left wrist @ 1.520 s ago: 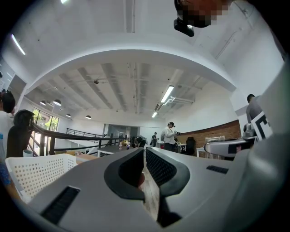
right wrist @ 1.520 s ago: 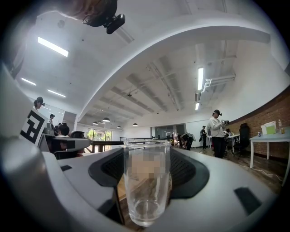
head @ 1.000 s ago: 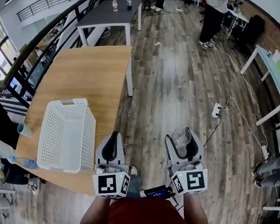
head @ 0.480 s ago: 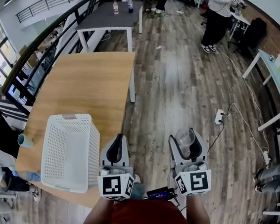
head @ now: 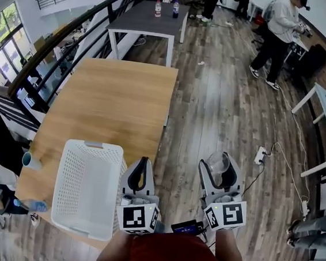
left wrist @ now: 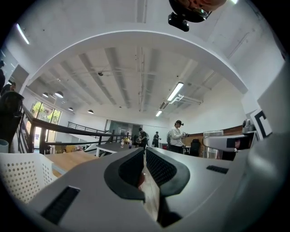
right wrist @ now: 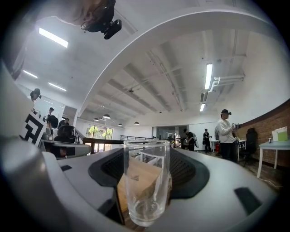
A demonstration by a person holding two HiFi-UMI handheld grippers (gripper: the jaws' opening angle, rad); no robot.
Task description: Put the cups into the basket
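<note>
A clear glass cup (head: pixel 217 163) stands upright between the jaws of my right gripper (head: pixel 219 169), which is shut on it and held over the wooden floor to the right of the table. In the right gripper view the glass cup (right wrist: pixel 146 181) fills the middle, with the right gripper (right wrist: pixel 147 168) closed on its sides. My left gripper (head: pixel 139 175) is shut with nothing in it, just right of the white perforated basket (head: pixel 71 188). The left gripper (left wrist: pixel 144 157) shows its jaws pressed together. A teal cup (head: pixel 31 160) stands at the table's left edge.
The basket rests on the near end of a long wooden table (head: pixel 117 99). A blue bottle (head: pixel 32 205) lies near the table's front left corner. A grey table (head: pixel 149 16) with bottles stands beyond. A power strip (head: pixel 260 155) and cable lie on the floor at right. People stand at the far end.
The view has shifted toward the table: the basket and table now sit closer to my left gripper. Both grippers keep their pose, and the right one still holds the glass.
</note>
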